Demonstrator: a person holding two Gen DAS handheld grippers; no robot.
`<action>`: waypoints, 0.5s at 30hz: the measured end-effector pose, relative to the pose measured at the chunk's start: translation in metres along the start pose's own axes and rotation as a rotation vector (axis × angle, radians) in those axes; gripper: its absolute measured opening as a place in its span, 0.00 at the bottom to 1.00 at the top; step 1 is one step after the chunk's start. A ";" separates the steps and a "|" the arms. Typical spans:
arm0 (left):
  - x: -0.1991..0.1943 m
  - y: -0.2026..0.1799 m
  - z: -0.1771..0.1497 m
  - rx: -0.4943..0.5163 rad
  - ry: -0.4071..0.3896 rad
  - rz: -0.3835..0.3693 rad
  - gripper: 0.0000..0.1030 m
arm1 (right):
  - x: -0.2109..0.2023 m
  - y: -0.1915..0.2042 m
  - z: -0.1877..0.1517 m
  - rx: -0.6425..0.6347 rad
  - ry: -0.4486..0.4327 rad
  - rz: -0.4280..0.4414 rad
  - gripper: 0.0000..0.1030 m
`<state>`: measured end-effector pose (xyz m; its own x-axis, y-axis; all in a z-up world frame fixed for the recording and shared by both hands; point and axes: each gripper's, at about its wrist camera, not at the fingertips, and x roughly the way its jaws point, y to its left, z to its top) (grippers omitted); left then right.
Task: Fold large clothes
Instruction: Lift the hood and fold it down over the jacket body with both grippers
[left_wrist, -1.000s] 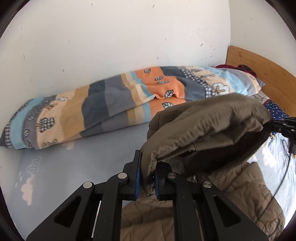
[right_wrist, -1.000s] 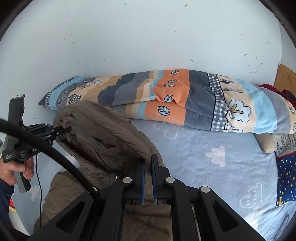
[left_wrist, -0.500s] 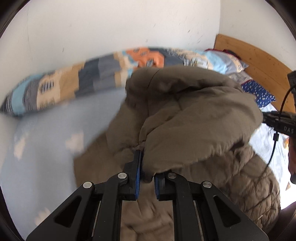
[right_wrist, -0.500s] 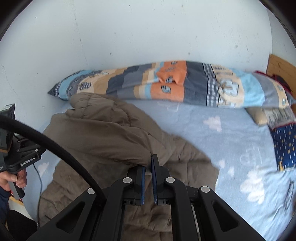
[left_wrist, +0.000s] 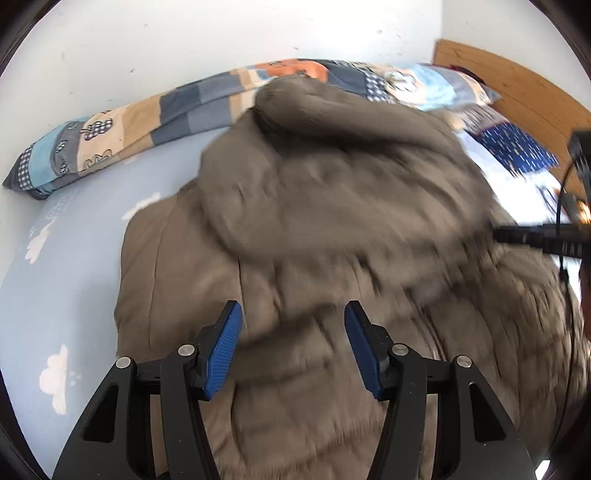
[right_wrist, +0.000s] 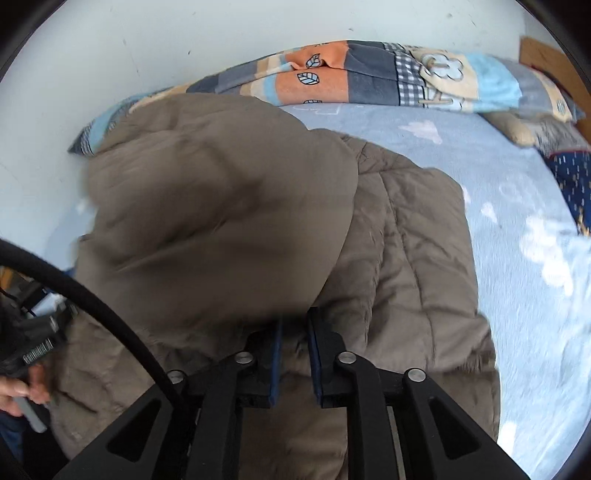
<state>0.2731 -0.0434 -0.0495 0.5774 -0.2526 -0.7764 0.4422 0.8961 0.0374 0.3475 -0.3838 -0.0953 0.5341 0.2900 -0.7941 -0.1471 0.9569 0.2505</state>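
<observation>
White lettering seen on the black handle of the other gripper (right_wrist: 37, 349) at the lower left of the right wrist view, too blurred to be read, similar smeared marking at the right edge of the left wrist view, no other text legible.

Both wrist views look steeply down, close (partly blurred), sharing the brown jacket (left_wrist: 332, 206) and quilt (right_wrist: 369, 74).

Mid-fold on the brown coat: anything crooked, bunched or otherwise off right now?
Yes, somewhat. The brown coat has its upper part flopped over the body in a puffy, uneven mound rather than a flat fold. The left gripper is open with nothing between its pads. The right gripper is nearly closed; motion blur hides whether it holds fabric.
</observation>
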 end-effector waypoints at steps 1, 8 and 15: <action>-0.006 -0.002 -0.006 0.010 0.005 -0.006 0.55 | -0.006 -0.002 -0.003 0.008 0.012 0.003 0.17; -0.043 -0.006 0.005 -0.003 -0.081 -0.051 0.55 | -0.069 -0.004 -0.002 0.095 -0.151 0.071 0.17; -0.023 -0.005 0.108 -0.015 -0.150 -0.042 0.56 | -0.044 0.004 0.045 0.135 -0.275 0.143 0.17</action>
<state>0.3319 -0.0819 0.0364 0.6549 -0.3409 -0.6745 0.4585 0.8887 -0.0040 0.3614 -0.3938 -0.0346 0.7232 0.3879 -0.5715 -0.1351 0.8908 0.4338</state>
